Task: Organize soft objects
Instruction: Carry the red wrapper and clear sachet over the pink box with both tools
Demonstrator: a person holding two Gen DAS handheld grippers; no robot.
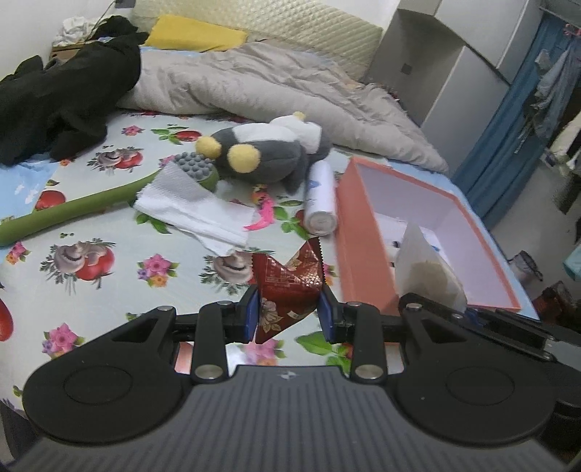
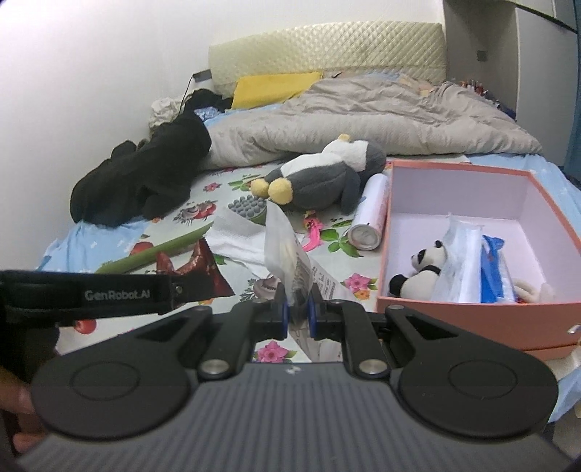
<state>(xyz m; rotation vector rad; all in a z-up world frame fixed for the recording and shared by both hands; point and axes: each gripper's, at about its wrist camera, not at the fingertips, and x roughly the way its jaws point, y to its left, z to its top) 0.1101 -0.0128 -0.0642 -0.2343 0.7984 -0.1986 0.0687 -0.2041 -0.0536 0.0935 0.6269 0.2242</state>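
My left gripper (image 1: 288,312) is shut on a dark red foil packet (image 1: 288,287), held above the flowered bedsheet; the packet also shows in the right wrist view (image 2: 203,268). My right gripper (image 2: 297,314) is shut on a clear plastic packet (image 2: 285,250), which also shows in the left wrist view (image 1: 425,268), just left of the orange box (image 2: 472,316) (image 1: 363,261). The box holds a small panda plush (image 2: 421,268) and plastic-wrapped items (image 2: 468,261). A grey penguin plush (image 1: 261,149) (image 2: 319,178) lies beyond on the bed.
On the sheet lie white tissue paper (image 1: 189,207), a green massage stick (image 1: 72,207), a white spray can (image 1: 319,199) and a pink feather (image 1: 263,218). A grey quilt (image 1: 272,87), black clothes (image 1: 61,101) and a yellow pillow (image 1: 196,32) lie at the back.
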